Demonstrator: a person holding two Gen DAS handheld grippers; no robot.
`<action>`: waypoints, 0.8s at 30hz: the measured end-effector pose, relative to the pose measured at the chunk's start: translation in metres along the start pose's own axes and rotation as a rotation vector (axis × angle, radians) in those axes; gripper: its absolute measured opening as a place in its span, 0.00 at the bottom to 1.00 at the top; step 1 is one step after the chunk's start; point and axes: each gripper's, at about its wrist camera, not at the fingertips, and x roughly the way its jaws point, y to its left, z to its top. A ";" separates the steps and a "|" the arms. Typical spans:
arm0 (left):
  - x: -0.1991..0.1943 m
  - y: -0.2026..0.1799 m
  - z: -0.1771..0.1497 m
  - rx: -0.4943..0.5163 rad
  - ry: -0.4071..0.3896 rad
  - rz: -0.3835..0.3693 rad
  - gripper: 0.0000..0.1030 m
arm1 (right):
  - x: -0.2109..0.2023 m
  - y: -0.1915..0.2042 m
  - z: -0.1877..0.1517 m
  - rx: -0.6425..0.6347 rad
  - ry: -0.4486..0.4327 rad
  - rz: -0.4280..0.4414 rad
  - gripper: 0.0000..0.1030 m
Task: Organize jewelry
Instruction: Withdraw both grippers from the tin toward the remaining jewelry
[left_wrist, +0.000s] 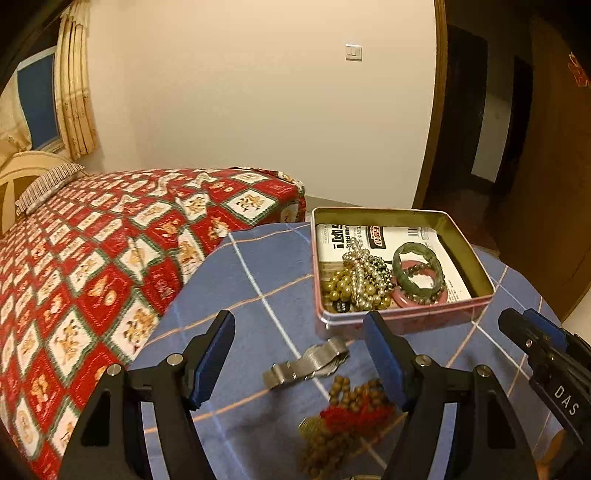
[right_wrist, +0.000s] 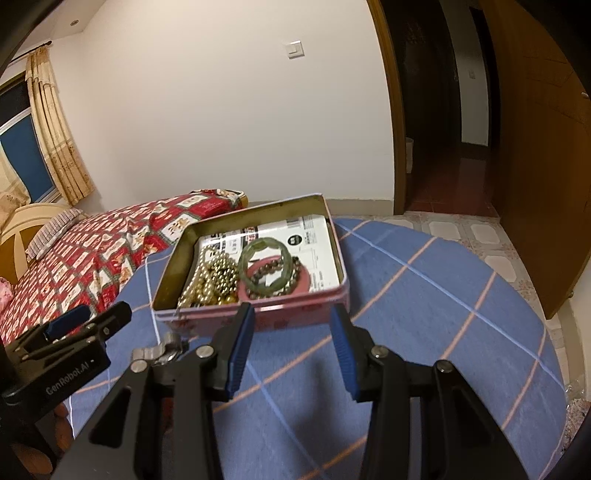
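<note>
An open pink tin (left_wrist: 406, 317) stands on the blue checked tablecloth; it also shows in the right wrist view (right_wrist: 258, 314). It holds a green bangle (left_wrist: 417, 269) (right_wrist: 264, 266), a pink bangle (left_wrist: 421, 301), dark bead bracelets and a heap of pearl and gold bead strands (left_wrist: 356, 280) (right_wrist: 210, 280). A silver metal watch (left_wrist: 306, 363) (right_wrist: 162, 350) and a brown bead string with a red tassel (left_wrist: 347, 417) lie on the cloth before the tin. My left gripper (left_wrist: 301, 330) is open and empty above the watch. My right gripper (right_wrist: 293, 321) is open and empty before the tin.
The round table's cloth (right_wrist: 443, 314) drops off at the right and far edges. A bed with a red patterned quilt (left_wrist: 92, 258) sits close on the left. A tiled floor (right_wrist: 480, 232) and dark doorway lie beyond. Each gripper shows in the other's view (left_wrist: 543, 354) (right_wrist: 66, 339).
</note>
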 end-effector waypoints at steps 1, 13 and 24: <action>-0.003 0.000 -0.001 0.001 -0.003 0.005 0.70 | -0.003 0.001 -0.002 -0.005 0.000 0.002 0.45; -0.038 0.001 -0.023 0.008 -0.015 0.023 0.70 | -0.030 0.012 -0.024 -0.043 -0.003 0.009 0.45; -0.059 0.016 -0.045 -0.005 -0.015 0.035 0.70 | -0.045 0.022 -0.043 -0.076 0.008 0.021 0.45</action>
